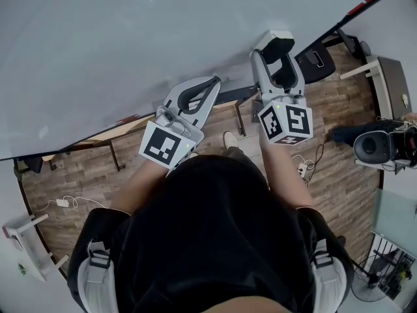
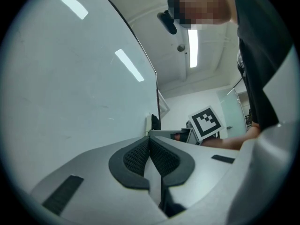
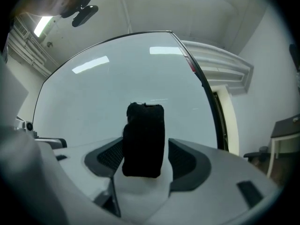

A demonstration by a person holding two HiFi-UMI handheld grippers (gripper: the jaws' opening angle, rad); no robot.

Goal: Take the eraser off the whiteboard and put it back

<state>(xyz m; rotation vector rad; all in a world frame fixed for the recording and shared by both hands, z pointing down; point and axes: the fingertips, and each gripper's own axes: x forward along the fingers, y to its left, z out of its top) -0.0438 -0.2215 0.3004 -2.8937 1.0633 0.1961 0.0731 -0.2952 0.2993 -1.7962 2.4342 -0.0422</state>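
Right gripper [image 3: 146,154] jaws stand apart around the eraser [image 3: 144,139], apparently against the whiteboard [image 3: 112,83]; risk: a jaw snags it on withdrawal, dislodging it.

Office-like workroom, large whiteboard [image 1: 130,44] filling one side, wood-plank floor [image 1: 85,175], white ceiling with a strip light [image 2: 192,48], desk [image 1: 391,77] by the wall, power strip [image 1: 303,168] with cables on the floor.
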